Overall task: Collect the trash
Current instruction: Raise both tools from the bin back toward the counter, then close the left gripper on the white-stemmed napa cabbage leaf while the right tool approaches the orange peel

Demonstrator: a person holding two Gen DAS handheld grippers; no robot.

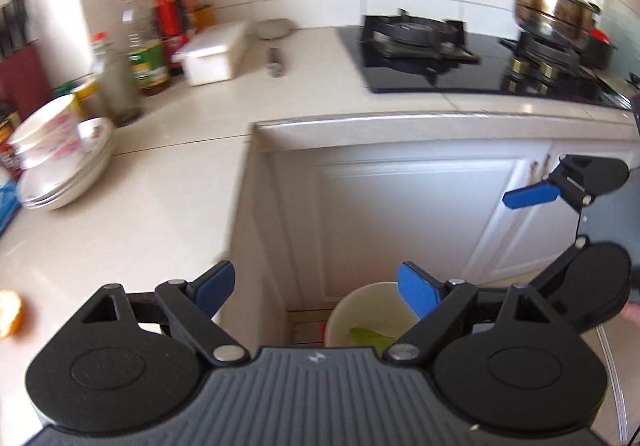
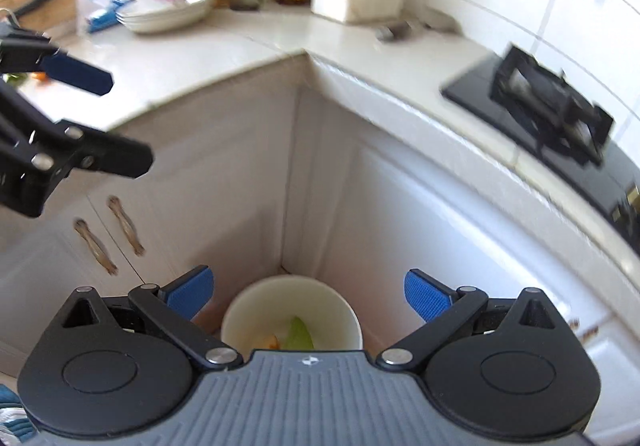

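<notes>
A white trash bin [image 2: 292, 310] stands on the floor in the inner corner of the cabinets, with a green scrap [image 2: 298, 334] and an orange scrap [image 2: 272, 342] inside. The left wrist view shows the same bin [image 1: 368, 310] with a green piece [image 1: 368, 336] in it. My left gripper [image 1: 316, 292] is open above the counter edge and the bin, with nothing between its blue pads. My right gripper [image 2: 308, 294] hangs open over the bin, also empty. An orange peel [image 1: 10, 312] lies on the countertop at the far left.
An L-shaped beige countertop [image 1: 160, 182] carries stacked plates and bowls [image 1: 60, 170], several bottles [image 1: 148, 42] and a white box [image 1: 212, 50]. A black gas hob [image 1: 460, 54] bears a steel pot [image 1: 552, 12]. White cabinet doors [image 2: 120, 230] flank the bin.
</notes>
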